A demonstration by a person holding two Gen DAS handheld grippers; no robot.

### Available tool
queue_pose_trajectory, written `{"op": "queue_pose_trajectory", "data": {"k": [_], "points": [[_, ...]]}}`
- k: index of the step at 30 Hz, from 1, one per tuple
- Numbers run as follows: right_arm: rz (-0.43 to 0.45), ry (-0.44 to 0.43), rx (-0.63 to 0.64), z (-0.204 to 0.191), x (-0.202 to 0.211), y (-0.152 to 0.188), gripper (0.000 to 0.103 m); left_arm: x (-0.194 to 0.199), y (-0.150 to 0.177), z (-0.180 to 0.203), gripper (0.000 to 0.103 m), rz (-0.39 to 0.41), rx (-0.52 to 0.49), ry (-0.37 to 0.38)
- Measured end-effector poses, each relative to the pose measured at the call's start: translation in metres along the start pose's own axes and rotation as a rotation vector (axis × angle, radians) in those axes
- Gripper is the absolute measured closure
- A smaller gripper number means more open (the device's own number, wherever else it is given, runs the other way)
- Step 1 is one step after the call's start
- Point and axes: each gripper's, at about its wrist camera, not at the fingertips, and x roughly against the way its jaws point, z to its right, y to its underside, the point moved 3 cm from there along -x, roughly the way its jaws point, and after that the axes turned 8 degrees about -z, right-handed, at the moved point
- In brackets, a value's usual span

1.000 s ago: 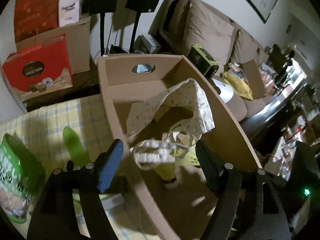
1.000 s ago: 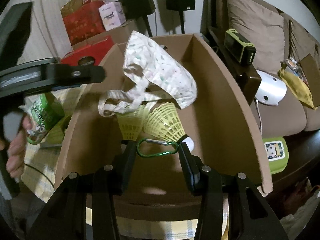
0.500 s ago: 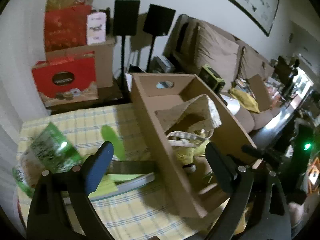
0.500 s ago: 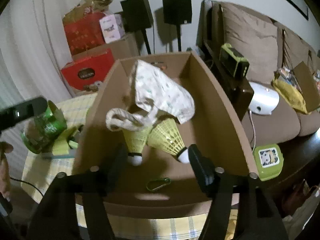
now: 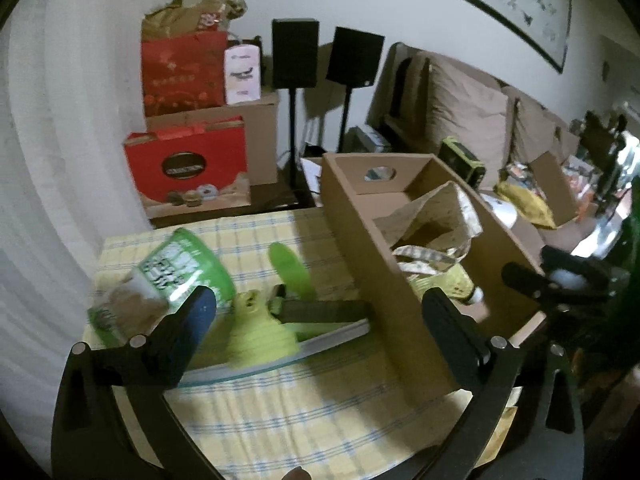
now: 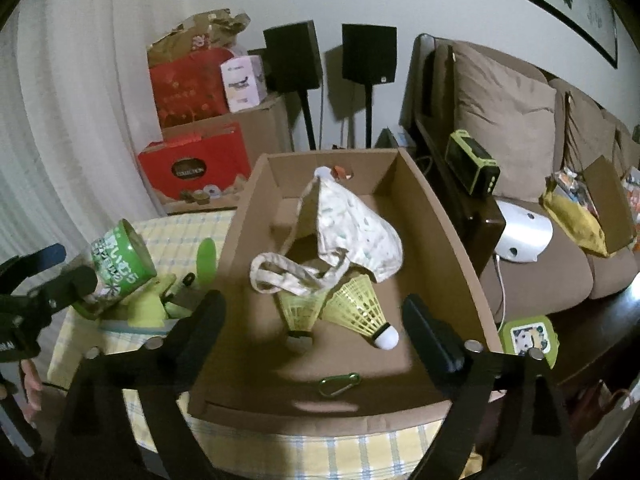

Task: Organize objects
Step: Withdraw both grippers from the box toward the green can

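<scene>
Landmark: open brown cardboard box (image 6: 436,240) on the yellow checked tabletop (image 5: 280,412).

Hard to read: left of the box, a blurred heap of lime-green plastic pieces (image 5: 260,328) and a dark bar lie on a clear flat tray (image 5: 320,346); I cannot separate these items. The print on the tipped green snack tub (image 5: 176,276) left of the box is illegible. One shuttlecock's cork is dim in shadow.

Inside the box: a cream spotted cloth bag (image 6: 352,236) with looped straps, draped over two yellow plastic shuttlecocks (image 6: 352,308); a green metal carabiner (image 6: 339,385) lies flat on the box floor near the front wall, apart from the shuttlecocks.

Around the box: red gift cartons (image 6: 192,164) and two black speakers on stands (image 6: 368,56) behind it; a brown sofa (image 6: 520,128) to its right.

Grippers: my right gripper (image 6: 316,328) hangs above the box front, jaws just spread wide, nothing between them. My left gripper (image 5: 320,320) sits over the tabletop left of the box, jaws likewise just opened, empty.

Change: a second ago the right jaws held the carabiner and the left jaws were at the bag's straps; both are now released.
</scene>
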Motion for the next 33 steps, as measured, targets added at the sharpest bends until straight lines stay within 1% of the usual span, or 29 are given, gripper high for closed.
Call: {"op": "queue_pose_trajectory", "data": {"k": [1,4,8,11,14,21,26,33], "points": [[0.004,-0.003,0.000,-0.001,0.001,0.000,0.000,0.002,0.001,-0.002,0.000,0.000,0.006,0.002],[0.009,-0.014,0.008,-0.008,0.005,0.000,0.001,0.007,0.006,-0.008,0.000,-0.004,0.013,-0.005],[0.011,-0.019,0.021,-0.020,0.010,-0.002,0.001,0.012,0.012,-0.016,0.000,-0.012,0.009,-0.045],[0.023,-0.024,0.042,-0.030,0.015,-0.003,0.000,0.019,0.016,-0.030,0.000,-0.015,0.035,-0.044],[0.033,-0.020,0.070,-0.042,0.019,-0.003,0.000,0.025,0.023,-0.048,0.000,-0.015,0.052,-0.063],[0.024,-0.051,0.116,-0.067,0.015,0.001,0.000,0.022,0.051,-0.089,0.000,-0.047,0.097,-0.070],[0.011,-0.083,0.152,-0.087,0.008,0.005,0.000,0.020,0.072,-0.116,0.000,-0.065,0.153,-0.061],[-0.017,-0.131,0.192,-0.116,-0.007,0.009,0.001,0.022,0.089,-0.145,0.000,-0.056,0.220,-0.061]]}}
